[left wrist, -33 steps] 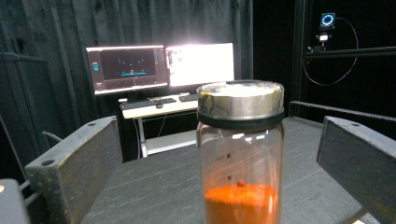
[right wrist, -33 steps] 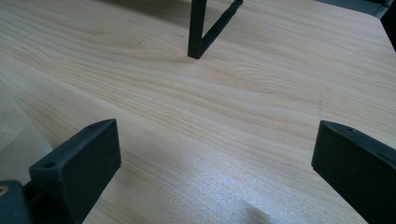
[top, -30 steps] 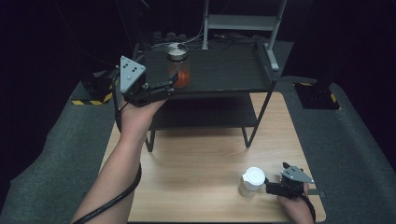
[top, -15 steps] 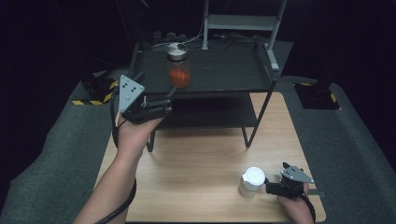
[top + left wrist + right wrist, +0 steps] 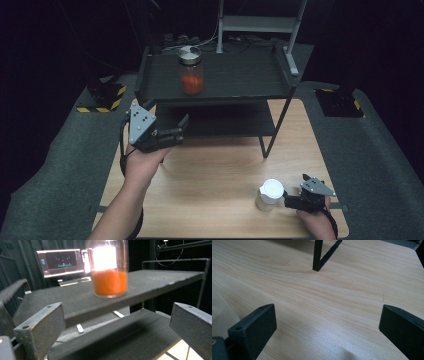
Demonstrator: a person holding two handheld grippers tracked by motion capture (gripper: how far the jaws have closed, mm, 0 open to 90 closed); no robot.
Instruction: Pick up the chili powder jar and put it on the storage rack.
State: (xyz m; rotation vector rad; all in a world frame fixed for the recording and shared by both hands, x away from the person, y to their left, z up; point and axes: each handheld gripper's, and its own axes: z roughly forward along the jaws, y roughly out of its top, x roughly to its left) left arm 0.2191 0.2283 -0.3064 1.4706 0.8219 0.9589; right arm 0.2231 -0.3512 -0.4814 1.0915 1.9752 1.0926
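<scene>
A glass jar [image 5: 191,75] with a metal lid and orange contents stands upright on the top of a black two-tier shelf [image 5: 245,75]. My left gripper [image 5: 179,131] is held open in front of the shelf's left side, below and short of the jar, with nothing between its jaws. Through those wide-apart jaws, the left gripper view shows the jar [image 5: 109,272] up ahead. At the table's near right my right gripper [image 5: 287,199] rests open beside a small clear container with a white lid [image 5: 270,193]. Bare wood lies between its jaws in the right gripper view [image 5: 327,317].
The shelf's lower tier [image 5: 225,120] sits in shadow, and its thin front leg [image 5: 267,147] stands on the wooden table [image 5: 215,170]. Grey mats flank the table. The leg [image 5: 318,255] rises ahead in the right gripper view. A lit monitor [image 5: 62,261] stands behind the shelf.
My left gripper has drawn back from the jar, moving down and toward the person. The jar stays on the top shelf. The right gripper has not moved.
</scene>
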